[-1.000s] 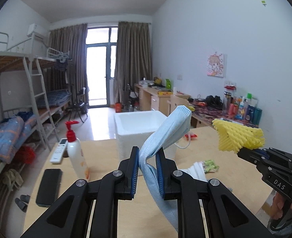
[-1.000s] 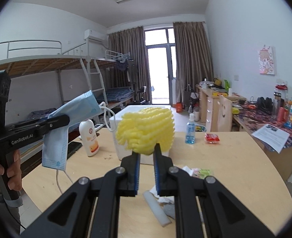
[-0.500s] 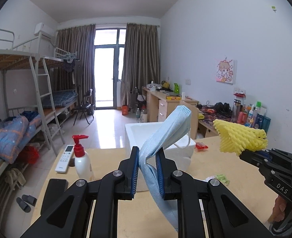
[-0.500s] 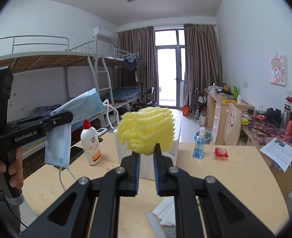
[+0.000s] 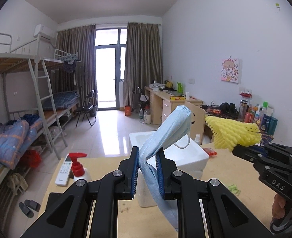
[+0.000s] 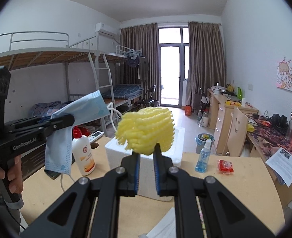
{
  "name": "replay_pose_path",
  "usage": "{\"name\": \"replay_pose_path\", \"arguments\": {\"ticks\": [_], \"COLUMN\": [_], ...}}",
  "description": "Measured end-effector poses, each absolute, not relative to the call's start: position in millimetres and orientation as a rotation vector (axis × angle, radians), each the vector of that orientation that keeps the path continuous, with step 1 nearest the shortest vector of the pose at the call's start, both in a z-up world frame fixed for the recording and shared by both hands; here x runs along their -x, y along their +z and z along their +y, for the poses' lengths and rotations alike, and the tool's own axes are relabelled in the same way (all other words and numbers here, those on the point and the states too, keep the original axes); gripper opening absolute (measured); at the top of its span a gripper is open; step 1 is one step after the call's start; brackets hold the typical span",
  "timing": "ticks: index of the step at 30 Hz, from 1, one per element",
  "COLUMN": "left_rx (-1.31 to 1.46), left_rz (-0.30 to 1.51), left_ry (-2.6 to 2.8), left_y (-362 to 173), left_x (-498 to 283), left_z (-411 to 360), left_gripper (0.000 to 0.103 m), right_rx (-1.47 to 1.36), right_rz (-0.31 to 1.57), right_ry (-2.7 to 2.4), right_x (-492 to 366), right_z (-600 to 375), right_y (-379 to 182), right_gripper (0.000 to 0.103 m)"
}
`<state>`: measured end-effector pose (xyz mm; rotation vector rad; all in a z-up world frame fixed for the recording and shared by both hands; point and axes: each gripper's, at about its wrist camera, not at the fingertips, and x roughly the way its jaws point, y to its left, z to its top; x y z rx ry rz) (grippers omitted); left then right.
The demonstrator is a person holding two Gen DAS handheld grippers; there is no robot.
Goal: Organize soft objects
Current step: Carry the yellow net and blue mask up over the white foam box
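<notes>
My left gripper (image 5: 147,153) is shut on a light blue face mask (image 5: 168,130); its upper half sticks up and its lower half hangs down past the jaws. From the right wrist view the same mask (image 6: 80,111) droops from that gripper at the left. My right gripper (image 6: 146,148) is shut on a yellow foam net (image 6: 146,131), which also shows at the right of the left wrist view (image 5: 231,133). A white foam box (image 5: 177,156) stands on the wooden table straight ahead of both grippers (image 6: 177,134).
On the table (image 6: 235,180) stand a red-capped lotion bottle (image 6: 82,150), a blue spray bottle (image 6: 202,157), a red packet (image 6: 225,165), a sheet of paper (image 6: 284,163), a white remote (image 5: 64,168) and white tissue (image 6: 163,226). Bunk beds stand left; cluttered desks line the right wall.
Both grippers have risen and moved toward the white foam box, which now sits lower and closer in both views. The mask and the foam net stay gripped.
</notes>
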<state>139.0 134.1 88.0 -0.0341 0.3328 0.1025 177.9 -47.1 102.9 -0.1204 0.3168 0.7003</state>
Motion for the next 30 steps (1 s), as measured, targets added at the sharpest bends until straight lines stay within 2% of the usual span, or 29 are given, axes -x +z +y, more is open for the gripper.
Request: {"name": "replay_pose_path", "arguments": {"ticks": [30], "left_rx": [0.054], "left_rz": [0.411], "left_ry": [0.151], "left_y": [74], "left_x": [-202], "left_z": [162], "left_gripper": [0.018], "right_rx": [0.205], "right_rz": [0.493], "right_ry": [0.739], "right_x": [-271], "right_z": [24], "right_y": [82], "right_gripper": [0.016]}}
